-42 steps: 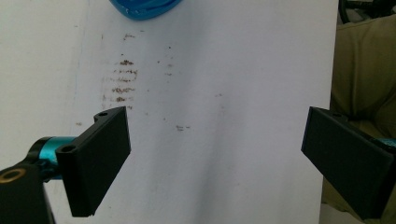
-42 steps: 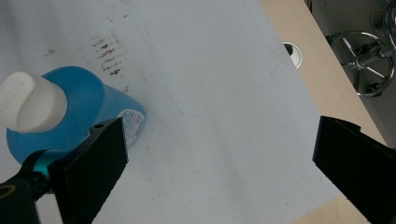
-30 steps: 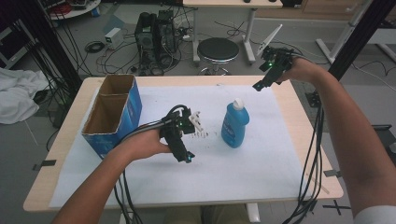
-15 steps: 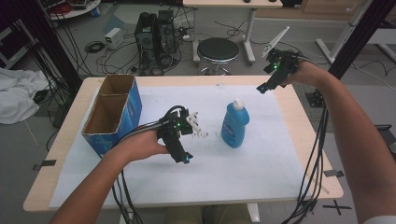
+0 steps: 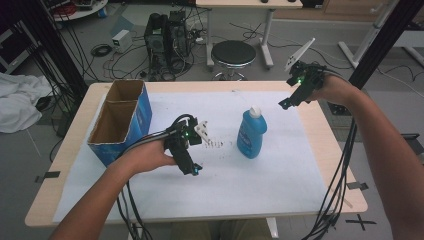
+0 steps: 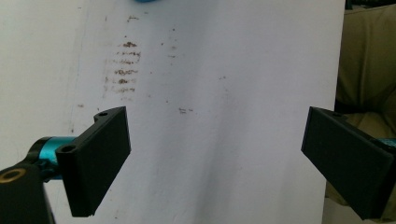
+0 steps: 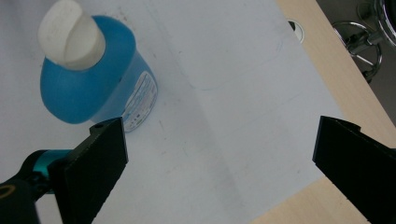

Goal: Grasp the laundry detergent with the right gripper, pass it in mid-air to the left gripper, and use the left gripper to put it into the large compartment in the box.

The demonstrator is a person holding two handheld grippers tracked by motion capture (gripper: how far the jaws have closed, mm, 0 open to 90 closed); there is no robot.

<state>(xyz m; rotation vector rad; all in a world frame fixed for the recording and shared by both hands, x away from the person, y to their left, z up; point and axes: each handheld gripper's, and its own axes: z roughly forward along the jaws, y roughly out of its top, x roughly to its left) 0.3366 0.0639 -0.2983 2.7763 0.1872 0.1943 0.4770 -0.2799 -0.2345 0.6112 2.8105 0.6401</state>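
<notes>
The right claw (image 7: 219, 154) is held wide above the worktop (image 5: 325, 150), gripping nothing; the blue bottle (image 5: 251, 133) stands upright ahead of it, well apart. The left claw (image 6: 215, 158) is spread wide too, just beside the bottle.

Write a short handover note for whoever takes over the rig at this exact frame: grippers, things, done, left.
Left gripper: open, holding nothing, low over the white sheet in front of the cardboard box.
Right gripper: open, holding nothing, raised over the table's far right side, with the blue bottle in its view.
Blue bottle: upright mid-table, white cap on, untouched by either gripper.
Cardboard box: open top, at table left.
Done: nothing grasped so far.
Left: probably close in on the bottle and grip it.
</notes>
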